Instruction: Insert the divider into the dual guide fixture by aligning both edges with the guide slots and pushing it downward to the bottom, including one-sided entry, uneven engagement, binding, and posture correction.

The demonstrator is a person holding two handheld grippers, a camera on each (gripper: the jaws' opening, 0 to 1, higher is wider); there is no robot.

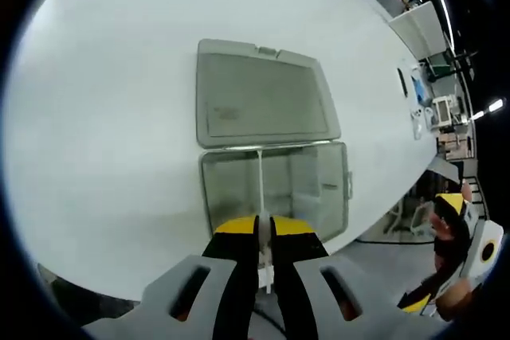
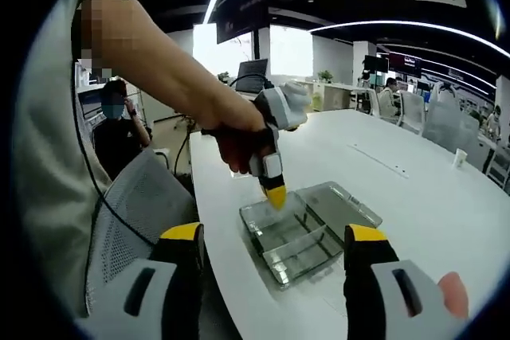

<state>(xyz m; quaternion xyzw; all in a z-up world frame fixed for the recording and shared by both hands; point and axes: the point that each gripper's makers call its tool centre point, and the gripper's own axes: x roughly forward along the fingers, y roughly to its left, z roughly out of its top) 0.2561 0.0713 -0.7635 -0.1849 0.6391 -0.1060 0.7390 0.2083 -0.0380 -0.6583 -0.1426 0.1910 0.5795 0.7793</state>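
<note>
A clear plastic box (image 1: 311, 189) stands on the white table (image 1: 103, 141), its hinged lid (image 1: 263, 97) lying open flat behind it. My left gripper (image 1: 263, 228), with yellow-tipped jaws, is shut on a thin white divider (image 1: 260, 181). The divider is seen edge-on and reaches down into the box's left half. In the right gripper view a person's hand holds the left gripper (image 2: 275, 195) just above the near end of the box (image 2: 291, 240). My right gripper (image 2: 275, 236) stands wide open in front of the box and holds nothing.
A grey mesh chair (image 2: 135, 212) stands at the table's near edge. A seated person (image 2: 119, 129) is behind it. A paper cup (image 2: 460, 157) sits far right on the table. Office chairs and desks lie beyond the table edge (image 1: 398, 197).
</note>
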